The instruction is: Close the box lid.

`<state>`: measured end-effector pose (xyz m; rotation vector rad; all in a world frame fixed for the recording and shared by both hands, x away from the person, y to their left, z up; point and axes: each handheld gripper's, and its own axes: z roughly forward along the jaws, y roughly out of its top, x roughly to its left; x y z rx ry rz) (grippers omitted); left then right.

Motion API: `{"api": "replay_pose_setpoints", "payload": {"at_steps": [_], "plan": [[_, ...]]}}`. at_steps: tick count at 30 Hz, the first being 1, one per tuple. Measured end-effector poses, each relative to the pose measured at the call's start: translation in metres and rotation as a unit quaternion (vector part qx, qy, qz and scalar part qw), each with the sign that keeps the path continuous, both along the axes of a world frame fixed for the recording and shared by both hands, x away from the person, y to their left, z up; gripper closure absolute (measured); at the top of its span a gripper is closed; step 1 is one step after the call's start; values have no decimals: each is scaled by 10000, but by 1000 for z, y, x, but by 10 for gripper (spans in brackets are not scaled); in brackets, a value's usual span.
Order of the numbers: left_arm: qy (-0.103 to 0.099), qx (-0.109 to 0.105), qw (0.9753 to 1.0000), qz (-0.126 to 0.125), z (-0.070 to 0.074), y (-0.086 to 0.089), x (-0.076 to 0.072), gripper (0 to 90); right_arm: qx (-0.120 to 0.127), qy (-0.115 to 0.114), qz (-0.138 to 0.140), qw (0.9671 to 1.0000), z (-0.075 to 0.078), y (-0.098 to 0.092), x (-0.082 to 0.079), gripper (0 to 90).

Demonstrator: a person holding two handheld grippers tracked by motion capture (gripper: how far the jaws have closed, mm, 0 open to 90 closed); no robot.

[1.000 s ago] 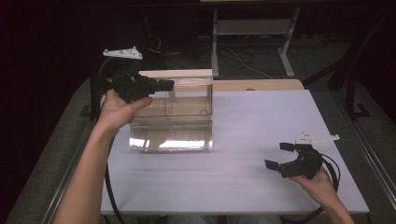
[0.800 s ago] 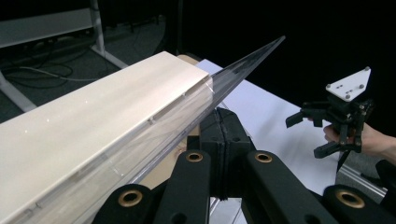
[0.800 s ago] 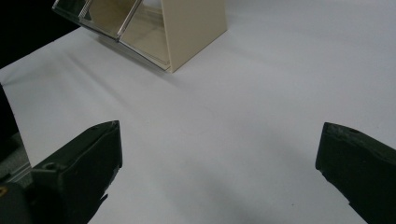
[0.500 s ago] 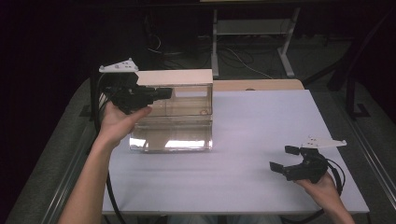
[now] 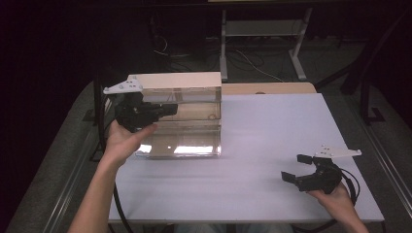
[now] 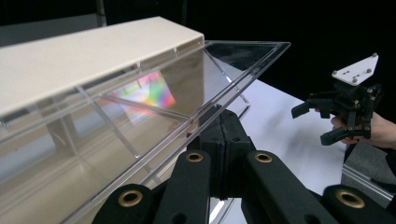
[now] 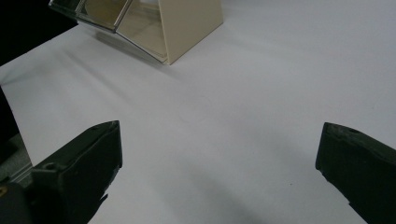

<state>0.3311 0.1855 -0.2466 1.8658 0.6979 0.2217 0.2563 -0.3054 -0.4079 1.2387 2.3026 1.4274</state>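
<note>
My left gripper [image 5: 167,108] is clamped on the clear front wall of the transparent box [image 5: 194,128], its jaws pressed together with the thin acrylic rim between them, as the left gripper view confirms [image 6: 224,140]. The box stands on the white counter [image 5: 262,145], toward its far left part, with its cream-coloured panel [image 5: 177,80] along the far top edge. In the left gripper view the same box [image 6: 140,112] runs away from the jaws, the cream panel [image 6: 84,56] on its upper left side, and a rainbow sheen shows on one clear wall. My left hand [image 5: 124,141] is at the left end of the box, and the grey three-cornered plate [image 5: 124,87] of that gripper sits above the box's left far corner.

My right gripper [image 5: 299,170] is well apart from the box, near the right front corner of the counter, and touches nothing. Its jaws stand wide, with bare counter between them in the right gripper view [image 7: 219,154]. From that view the box [image 7: 140,23] lies far off, beyond the jaws. My right hand [image 5: 335,199] holds that gripper from the near side. The left gripper view also shows the right gripper [image 6: 322,121] beyond the box's right end, its jaws spread.
</note>
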Motion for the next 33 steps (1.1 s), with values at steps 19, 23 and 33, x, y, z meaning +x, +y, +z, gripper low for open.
{"api": "replay_pose_setpoints", "payload": {"at_steps": [19, 23, 33], "plan": [[191, -72, 9997, 114, -29, 4, -6, 881, 20, 10, -30, 10000, -2, -4, -2, 9], [276, -36, 9995, 135, -39, 5, -8, 881, 63, -35, -61, 10000, -3, -4, -2, 9], [497, -221, 9985, -28, -59, 9, -26, 699, 87, -33, -49, 9999, -4, -5, -3, 9]]}}
